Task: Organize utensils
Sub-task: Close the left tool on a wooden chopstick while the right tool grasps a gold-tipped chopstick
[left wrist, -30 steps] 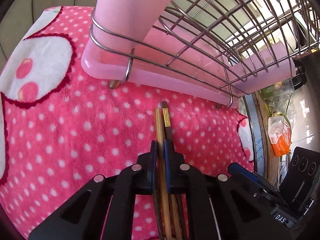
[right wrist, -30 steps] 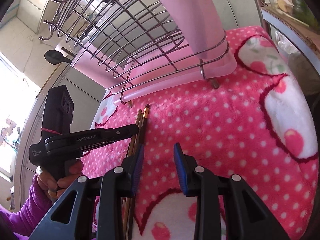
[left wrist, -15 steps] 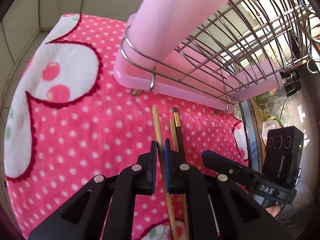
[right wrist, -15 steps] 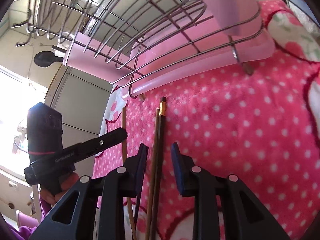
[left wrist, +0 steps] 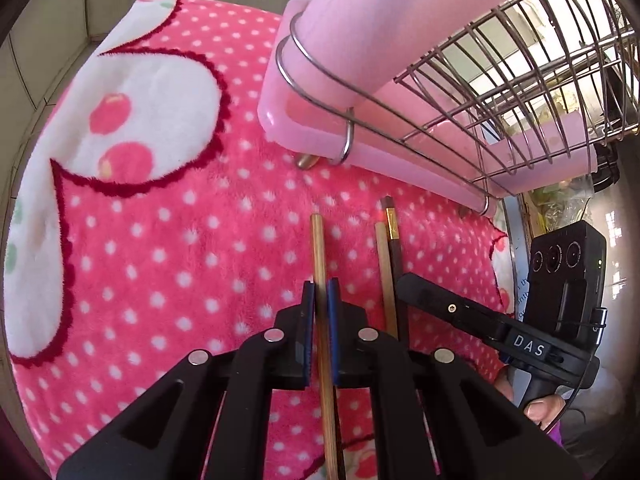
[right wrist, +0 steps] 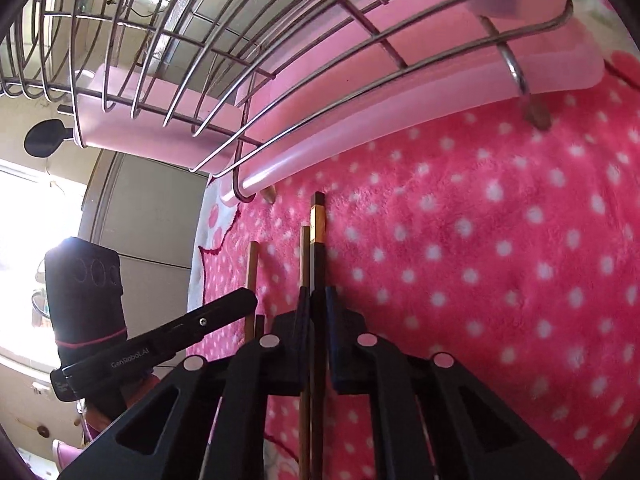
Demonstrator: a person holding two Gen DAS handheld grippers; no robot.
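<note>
In the left wrist view my left gripper (left wrist: 320, 292) is shut on a light wooden chopstick (left wrist: 318, 248) that lies on the pink dotted towel (left wrist: 160, 240). To its right lie a second light chopstick (left wrist: 383, 256) and a dark chopstick with a gold band (left wrist: 394, 232). My right gripper (left wrist: 404, 280) reaches over those two. In the right wrist view my right gripper (right wrist: 319, 296) is closing, its pads against the dark chopstick (right wrist: 318, 240). The light chopstick (right wrist: 305, 260) runs along its left finger. My left gripper (right wrist: 244, 300) and its chopstick (right wrist: 252, 268) are at the left.
A wire dish rack (left wrist: 460, 80) on a pink drip tray (left wrist: 280, 120) stands just beyond the chopstick tips, on small feet (left wrist: 306, 162). A black spoon (right wrist: 44, 142) pokes out at its far end. A hand (left wrist: 540, 404) holds the right gripper's grip.
My left gripper has drawn one light chopstick leftward, away from the other two. My right gripper has come down over those two and its jaws have gone from wide to nearly closed.
</note>
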